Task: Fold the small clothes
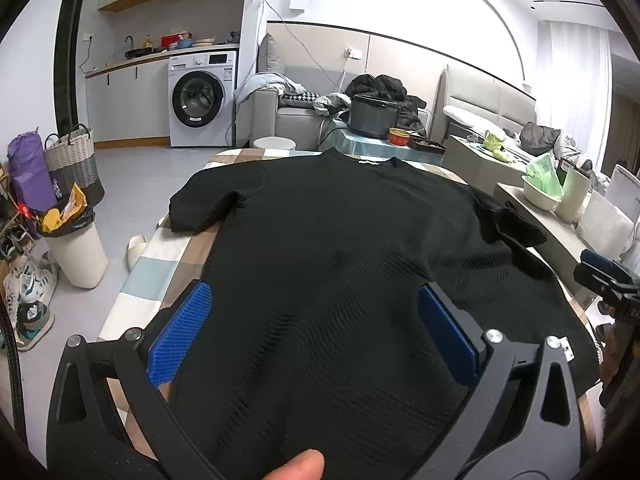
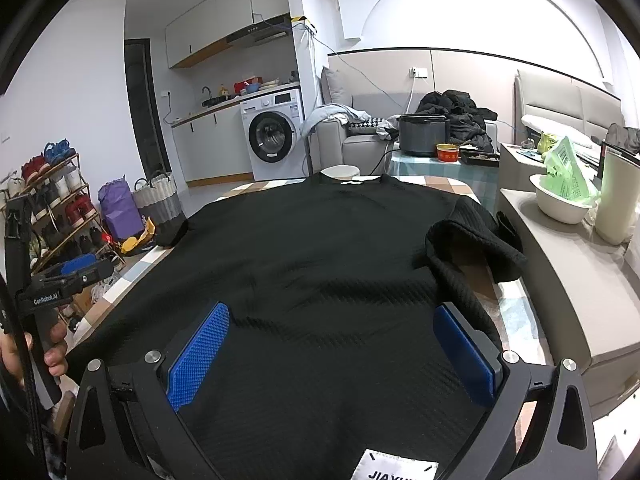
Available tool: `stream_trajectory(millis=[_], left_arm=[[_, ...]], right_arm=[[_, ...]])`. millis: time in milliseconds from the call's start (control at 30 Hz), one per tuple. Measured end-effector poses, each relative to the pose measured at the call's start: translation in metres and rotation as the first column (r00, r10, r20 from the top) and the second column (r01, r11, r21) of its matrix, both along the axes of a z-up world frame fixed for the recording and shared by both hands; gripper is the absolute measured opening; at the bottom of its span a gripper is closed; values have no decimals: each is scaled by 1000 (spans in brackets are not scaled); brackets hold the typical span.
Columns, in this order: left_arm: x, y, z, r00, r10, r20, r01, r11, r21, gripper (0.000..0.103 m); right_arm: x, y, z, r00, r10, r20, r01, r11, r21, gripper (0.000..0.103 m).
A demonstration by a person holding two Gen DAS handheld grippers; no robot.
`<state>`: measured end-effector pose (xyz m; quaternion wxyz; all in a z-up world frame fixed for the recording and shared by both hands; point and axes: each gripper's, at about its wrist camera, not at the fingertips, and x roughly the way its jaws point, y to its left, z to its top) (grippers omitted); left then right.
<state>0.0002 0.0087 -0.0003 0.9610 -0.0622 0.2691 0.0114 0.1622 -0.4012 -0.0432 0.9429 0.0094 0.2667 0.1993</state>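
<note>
Left gripper (image 1: 312,328): black frame with blue ribbed pads, jaws spread wide, hovering over the near hem of the garment; nothing sits between the pads but the cloth lying below them, and I am not pinching it.
Right gripper (image 2: 332,348): same build, jaws just as wide, over the near hem on the other side, holding nothing.
Garment: black ribbed knit short-sleeved top (image 1: 340,240), spread flat on the checked-cloth desk (image 1: 160,252), collar away from me, hem nearest me.
Sleeves: my left sleeve (image 1: 208,204) lies out flat over the desk edge; my right sleeve (image 2: 472,240) is rumpled and partly turned over on itself.
Done so far: I judge only the laying-out is finished; the body shows no fold line.
Left to do: by my reading, every fold remains, and the rumpled sleeve wants straightening first.
Hem label: white cloth tag (image 2: 396,468) at the near edge reads "JIAYU", the rest cut off by the frame.
Gripper marking: the left gripper's side, seen from my right wrist view, carries "GenRobot.AI" (image 2: 46,301).
Neck label: small white tag (image 2: 351,181) inside the collar, too small to read.
Washing machine (image 1: 202,100): white front-loader behind, its panel print illegible.
</note>
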Motion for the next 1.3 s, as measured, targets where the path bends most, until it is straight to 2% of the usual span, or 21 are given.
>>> stream_trajectory(millis=[467, 667, 900, 1300], left_arm=[[6, 7, -7, 1000, 13, -22, -14, 1000, -24, 102], [11, -5, -11, 999, 13, -43, -11, 999, 53, 102], [13, -16, -12, 998, -29, -60, 34, 996, 86, 102], [10, -7, -10, 999, 33, -38, -30, 997, 75, 102]], right_arm=[[-5, -4, -2, 1000, -12, 9, 13, 999, -31, 103], [-5, -8, -6, 1000, -11, 15, 12, 1000, -27, 103], [-3, -4, -4, 1000, -13, 17, 14, 999, -48, 103], [-3, -4, 3, 999, -7, 35, 9, 999, -51, 103]])
